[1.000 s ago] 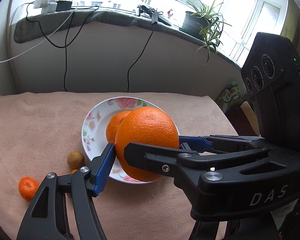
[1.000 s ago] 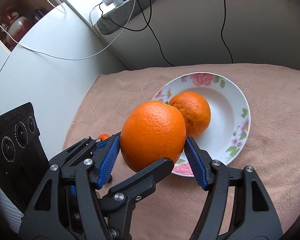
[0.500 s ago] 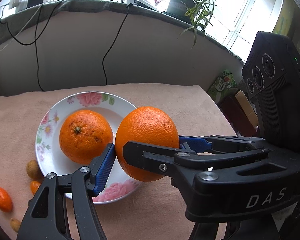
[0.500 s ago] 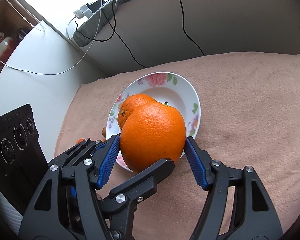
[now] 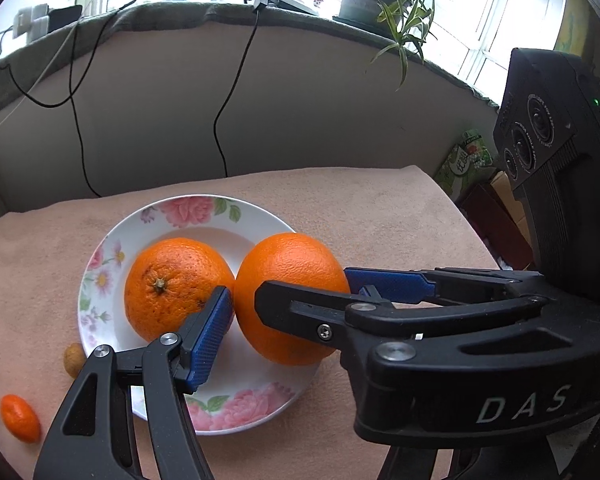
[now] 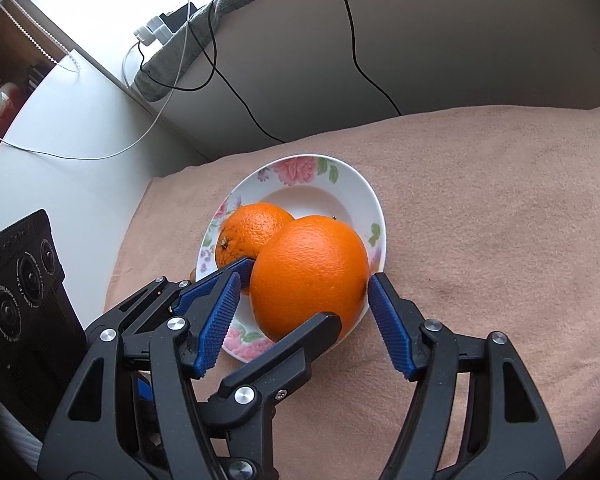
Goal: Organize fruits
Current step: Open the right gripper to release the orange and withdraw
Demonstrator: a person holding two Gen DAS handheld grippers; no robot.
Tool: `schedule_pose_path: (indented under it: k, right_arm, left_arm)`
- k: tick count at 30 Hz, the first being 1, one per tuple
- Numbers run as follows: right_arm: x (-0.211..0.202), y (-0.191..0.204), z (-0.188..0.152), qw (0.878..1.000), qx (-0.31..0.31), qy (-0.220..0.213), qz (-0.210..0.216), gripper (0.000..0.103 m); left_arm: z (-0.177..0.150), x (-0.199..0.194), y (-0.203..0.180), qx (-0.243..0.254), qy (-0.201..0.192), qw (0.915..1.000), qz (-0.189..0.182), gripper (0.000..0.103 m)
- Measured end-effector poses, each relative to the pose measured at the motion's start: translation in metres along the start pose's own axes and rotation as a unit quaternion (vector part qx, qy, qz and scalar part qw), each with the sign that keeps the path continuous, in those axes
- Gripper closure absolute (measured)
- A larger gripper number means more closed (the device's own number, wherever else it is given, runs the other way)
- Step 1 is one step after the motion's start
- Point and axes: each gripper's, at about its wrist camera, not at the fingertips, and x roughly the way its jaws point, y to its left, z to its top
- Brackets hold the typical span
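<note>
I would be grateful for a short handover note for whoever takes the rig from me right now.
Left gripper and right gripper: both shut on the same large orange, pads pressing its sides, one gripper crossing the other.
Position: the held orange is over the near right part of the floral plate, beside the second orange already in it. Whether it rests on the plate yet, I cannot tell.
Done: one orange plated, this one brought to the plate.
Left: set it down and release; then the small orange fruit and the brownish one on the cloth left of the plate.
</note>
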Motion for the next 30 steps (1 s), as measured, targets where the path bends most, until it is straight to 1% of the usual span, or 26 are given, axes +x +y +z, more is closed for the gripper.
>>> schedule_pose_path:
  k: [2,3,4,9,13,19,24,30]
  right_arm:
    - [-0.006,0.002,0.005,1.0,-0.003,-0.011,-0.004,0.031]
    - [-0.009,0.003,0.006,1.0,-0.003,-0.016,-0.002,0.025]
    - [-0.013,0.004,0.008,1.0,-0.001,-0.022,0.0,0.024]
    - [-0.023,0.006,0.011,0.999,0.001,-0.037,0.002,0.024]
    - [-0.026,0.011,0.007,0.999,-0.008,-0.041,-0.009,0.024]
    - [-0.032,0.018,0.001,0.999,-0.013,-0.047,-0.011,0.024]
    - [-0.041,0.025,-0.005,0.998,-0.021,-0.063,-0.016,0.023]
    - [-0.052,0.037,-0.017,0.995,-0.042,-0.089,-0.018,0.023]
  left_arm:
    - [0.0,-0.003,0.003,-0.001,-0.003,1.0,0.002,0.036]
    - [0.0,-0.005,0.005,-0.001,-0.005,1.0,0.004,0.035]
    - [-0.001,-0.007,0.006,-0.002,-0.007,1.0,0.005,0.034]
    - [-0.005,-0.015,0.013,-0.003,-0.012,0.9999,0.01,0.033]
    - [-0.008,-0.021,0.016,-0.003,-0.016,0.9998,0.013,0.032]
    - [-0.012,-0.035,0.021,-0.002,-0.025,0.9995,0.022,0.032]
    - [-0.017,-0.056,0.034,-0.007,-0.041,0.9986,0.032,0.032]
    - [-0.024,-0.09,0.058,-0.016,-0.071,0.996,0.053,0.031]
